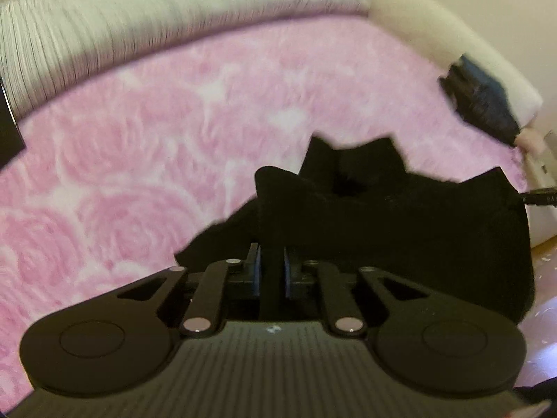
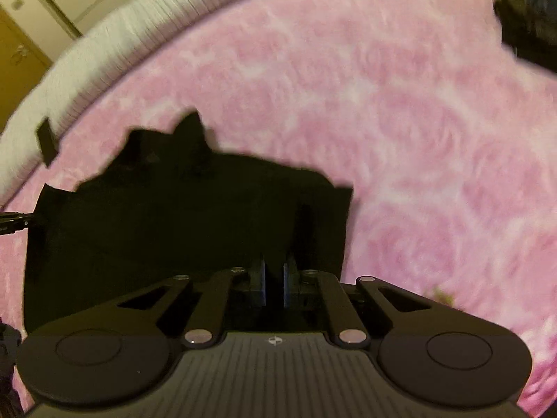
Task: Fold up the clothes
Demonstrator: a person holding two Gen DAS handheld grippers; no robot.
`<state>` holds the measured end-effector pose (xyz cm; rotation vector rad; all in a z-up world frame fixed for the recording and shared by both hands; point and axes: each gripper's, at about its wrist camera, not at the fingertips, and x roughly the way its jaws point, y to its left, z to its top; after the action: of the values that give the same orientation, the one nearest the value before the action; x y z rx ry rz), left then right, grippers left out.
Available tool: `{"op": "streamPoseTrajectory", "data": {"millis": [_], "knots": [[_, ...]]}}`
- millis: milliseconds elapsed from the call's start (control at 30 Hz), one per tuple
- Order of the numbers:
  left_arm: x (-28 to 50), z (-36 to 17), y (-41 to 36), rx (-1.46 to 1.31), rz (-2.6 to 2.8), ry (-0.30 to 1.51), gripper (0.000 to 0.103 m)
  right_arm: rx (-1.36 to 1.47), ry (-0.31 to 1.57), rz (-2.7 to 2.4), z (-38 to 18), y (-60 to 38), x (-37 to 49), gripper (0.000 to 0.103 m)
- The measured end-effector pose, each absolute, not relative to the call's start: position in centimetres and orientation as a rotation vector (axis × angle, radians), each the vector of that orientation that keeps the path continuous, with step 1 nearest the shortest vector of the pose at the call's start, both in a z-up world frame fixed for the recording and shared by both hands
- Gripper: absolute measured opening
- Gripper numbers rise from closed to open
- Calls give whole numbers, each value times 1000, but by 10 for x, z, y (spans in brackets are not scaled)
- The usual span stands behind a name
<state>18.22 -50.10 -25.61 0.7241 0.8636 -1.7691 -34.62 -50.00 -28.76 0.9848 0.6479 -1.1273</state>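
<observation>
Both my claws pinch the black garment [image 1: 400,230]: left gripper [image 1: 272,264], right gripper [image 2: 274,278], lifted over the pink blanket [image 2: 417,139] (blurry); it's rumpled, folding unfinished.

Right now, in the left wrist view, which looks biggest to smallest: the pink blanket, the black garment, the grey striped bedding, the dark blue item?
1. pink blanket
2. black garment, though nearness to the camera inflates it
3. grey striped bedding, unsure against the garment
4. dark blue item, farthest off
</observation>
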Motion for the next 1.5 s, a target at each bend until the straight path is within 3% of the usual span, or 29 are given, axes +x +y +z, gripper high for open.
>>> {"op": "streamPoseTrajectory", "data": {"millis": [133, 233, 500, 800, 1067, 1267, 1333, 1500], "knots": [[186, -220, -510, 654, -1765, 802, 9, 847, 580, -1133, -234, -495, -348, 6], [183, -231, -543, 678, -1753, 793, 9, 818, 521, -1153, -221, -513, -351, 6], [172, -336, -614, 835, -1683, 854, 10, 862, 584, -1195, -317, -589, -345, 6], [182, -296, -605, 720, -1708, 814, 10, 856, 591, -1219, -336, -602, -341, 6], [185, -363, -636, 737, -1586, 973, 14, 865, 630, -1239, -358, -616, -337, 6], [206, -335, -618, 679, -1512, 947, 20, 826, 678, -1256, -348, -613, -334, 16], [217, -317, -602, 650, -1474, 926, 17, 792, 670, -1284, -328, -604, -335, 30], [204, -282, -546, 646, -1544, 889, 17, 723, 666, -1335, -287, -564, -324, 31]]}}
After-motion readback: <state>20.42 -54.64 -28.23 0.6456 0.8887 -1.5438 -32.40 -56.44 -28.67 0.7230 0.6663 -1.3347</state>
